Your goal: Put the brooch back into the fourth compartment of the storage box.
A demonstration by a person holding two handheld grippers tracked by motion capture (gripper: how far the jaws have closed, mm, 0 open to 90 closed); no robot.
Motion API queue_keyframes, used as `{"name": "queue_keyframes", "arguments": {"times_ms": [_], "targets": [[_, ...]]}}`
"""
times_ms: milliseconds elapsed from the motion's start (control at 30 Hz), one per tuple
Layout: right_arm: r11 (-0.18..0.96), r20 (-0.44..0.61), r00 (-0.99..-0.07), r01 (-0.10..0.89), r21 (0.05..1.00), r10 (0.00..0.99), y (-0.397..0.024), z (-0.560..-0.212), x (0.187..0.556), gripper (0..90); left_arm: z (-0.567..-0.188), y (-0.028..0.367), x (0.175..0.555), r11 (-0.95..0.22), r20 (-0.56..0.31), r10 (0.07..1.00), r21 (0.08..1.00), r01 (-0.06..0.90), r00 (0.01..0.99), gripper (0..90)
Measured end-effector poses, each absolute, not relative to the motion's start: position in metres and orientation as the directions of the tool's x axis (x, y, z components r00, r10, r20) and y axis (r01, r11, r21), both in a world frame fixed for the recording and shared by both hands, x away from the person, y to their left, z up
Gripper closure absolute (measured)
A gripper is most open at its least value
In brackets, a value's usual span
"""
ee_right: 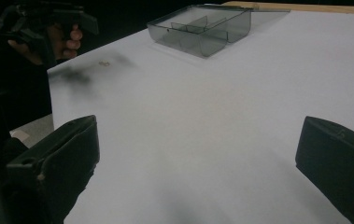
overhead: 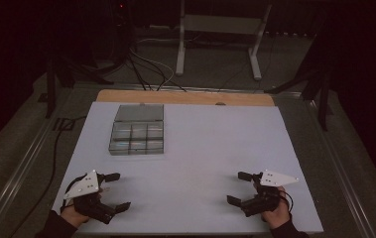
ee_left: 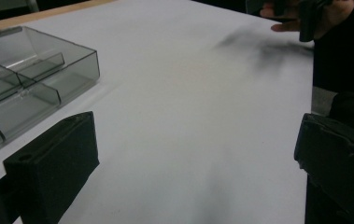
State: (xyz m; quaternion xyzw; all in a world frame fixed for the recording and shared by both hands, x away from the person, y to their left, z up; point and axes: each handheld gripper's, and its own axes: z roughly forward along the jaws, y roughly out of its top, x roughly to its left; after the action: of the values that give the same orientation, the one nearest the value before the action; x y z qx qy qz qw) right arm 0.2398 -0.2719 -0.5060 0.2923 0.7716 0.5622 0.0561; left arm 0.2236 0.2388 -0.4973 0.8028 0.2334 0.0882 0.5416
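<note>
The smoky clear plastic compartment box [overhead: 137,131] sits on the white table [overhead: 205,144], lid open. Both the left gripper [overhead: 111,191] and right gripper [overhead: 235,187], well short of the box, stand spread and empty. A clumsy reach could shove the light box.

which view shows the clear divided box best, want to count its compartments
The high view: it looks down into the clear divided box, so its whole divider grid and open lid show. The left gripper view catches only a corner and some dividers at its edge; the right gripper view shows the box whole but low and far off.
</note>
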Motion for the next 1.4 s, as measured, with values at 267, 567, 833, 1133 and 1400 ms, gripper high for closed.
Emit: {"name": "queue_keyframes", "arguments": {"times_ms": [267,567,833,1133,1400], "targets": [[0.191,0.246,-0.820,0.390,0.901,0.516,-0.272,-0.506,0.240,0.0,-0.490,0.244,0.229,-0.318,-0.091,0.465,0.911,0.262,0.880,1.4],[0.192,0.242,-0.824,0.384,0.903,0.512,-0.271,-0.506,0.239,0.0,-0.489,0.257,0.238,-0.310,-0.093,0.491,0.911,0.273,0.866,1.4],[0.182,0.252,-0.822,0.389,0.903,0.510,-0.272,-0.506,0.239,0.0,-0.487,0.273,0.244,-0.307,-0.087,0.527,0.908,0.285,0.845,1.4],[0.178,0.256,-0.819,0.394,0.902,0.514,-0.272,-0.506,0.239,0.0,-0.489,0.291,0.249,-0.309,-0.089,0.559,0.900,0.307,0.824,1.4],[0.180,0.257,-0.819,0.395,0.901,0.513,-0.272,-0.507,0.239,0.0,-0.501,0.299,0.252,-0.390,-0.100,0.520,0.856,0.340,0.848,1.4]]}}
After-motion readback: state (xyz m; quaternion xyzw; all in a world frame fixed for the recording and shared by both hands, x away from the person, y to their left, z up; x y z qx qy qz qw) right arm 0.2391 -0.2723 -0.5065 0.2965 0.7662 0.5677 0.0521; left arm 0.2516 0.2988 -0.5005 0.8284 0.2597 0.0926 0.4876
